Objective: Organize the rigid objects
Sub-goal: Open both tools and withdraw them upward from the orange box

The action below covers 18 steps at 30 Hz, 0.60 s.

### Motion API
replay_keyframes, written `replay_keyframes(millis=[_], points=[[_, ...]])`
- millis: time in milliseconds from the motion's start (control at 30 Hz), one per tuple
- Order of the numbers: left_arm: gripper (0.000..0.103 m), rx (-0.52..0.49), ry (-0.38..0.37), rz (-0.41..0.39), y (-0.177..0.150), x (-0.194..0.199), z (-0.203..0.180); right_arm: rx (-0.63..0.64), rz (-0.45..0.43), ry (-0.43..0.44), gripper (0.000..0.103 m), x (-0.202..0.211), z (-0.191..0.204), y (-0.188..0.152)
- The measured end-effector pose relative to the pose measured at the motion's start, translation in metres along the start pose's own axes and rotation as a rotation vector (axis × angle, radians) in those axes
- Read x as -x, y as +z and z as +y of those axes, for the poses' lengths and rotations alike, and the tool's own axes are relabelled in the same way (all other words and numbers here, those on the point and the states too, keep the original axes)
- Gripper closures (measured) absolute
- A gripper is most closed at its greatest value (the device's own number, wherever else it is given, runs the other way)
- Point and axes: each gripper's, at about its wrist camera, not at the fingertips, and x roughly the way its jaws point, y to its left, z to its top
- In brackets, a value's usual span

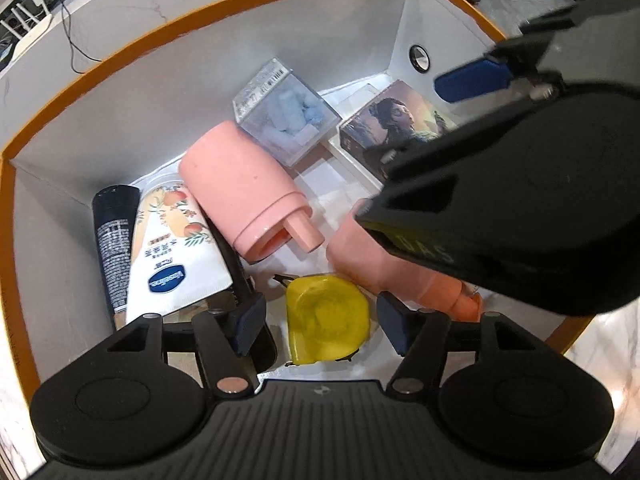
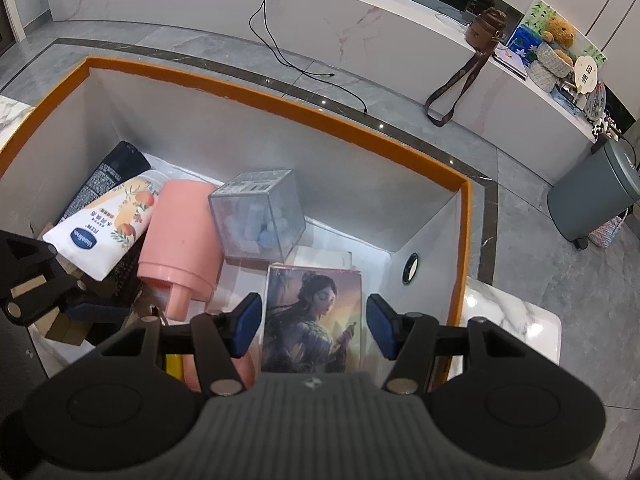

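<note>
A white box with an orange rim (image 1: pixel 120 60) (image 2: pixel 280 104) holds the objects. My left gripper (image 1: pixel 326 322) is open over a yellow tape measure (image 1: pixel 326 316) lying in the box, one finger on each side of it. My right gripper (image 2: pixel 312 326) is open above a picture-printed box (image 2: pixel 316 308) that also shows in the left wrist view (image 1: pixel 396 120). A pink bottle (image 1: pixel 240 184) (image 2: pixel 180 236), a clear cube with blue pieces (image 1: pixel 284 110) (image 2: pixel 260 216), a white Vaseline tube (image 1: pixel 172 248) (image 2: pixel 104 232) and a black tube (image 1: pixel 110 236) (image 2: pixel 104 176) lie inside.
A second pink bottle (image 1: pixel 384 264) lies under the right gripper's body (image 1: pixel 520 184). A marble tabletop (image 2: pixel 508 312) bears the box. A grey bin (image 2: pixel 596 196), a black cable (image 2: pixel 304 68) and a shelf with toys (image 2: pixel 556 52) are beyond.
</note>
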Motion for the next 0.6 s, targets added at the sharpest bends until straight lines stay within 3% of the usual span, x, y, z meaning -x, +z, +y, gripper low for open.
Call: replay_keyframes(millis=[333,600], points=[[0.028,0.016,0.004,-0.025,-0.005,0.021,0.007,0.012,0.0,-0.027,0.045,0.014,-0.001,-0.004],[0.028,0.009,0.026,-0.069,-0.013,0.056,-0.001,-0.002,-0.05,-0.038,0.045,0.056,-0.005,-0.001]])
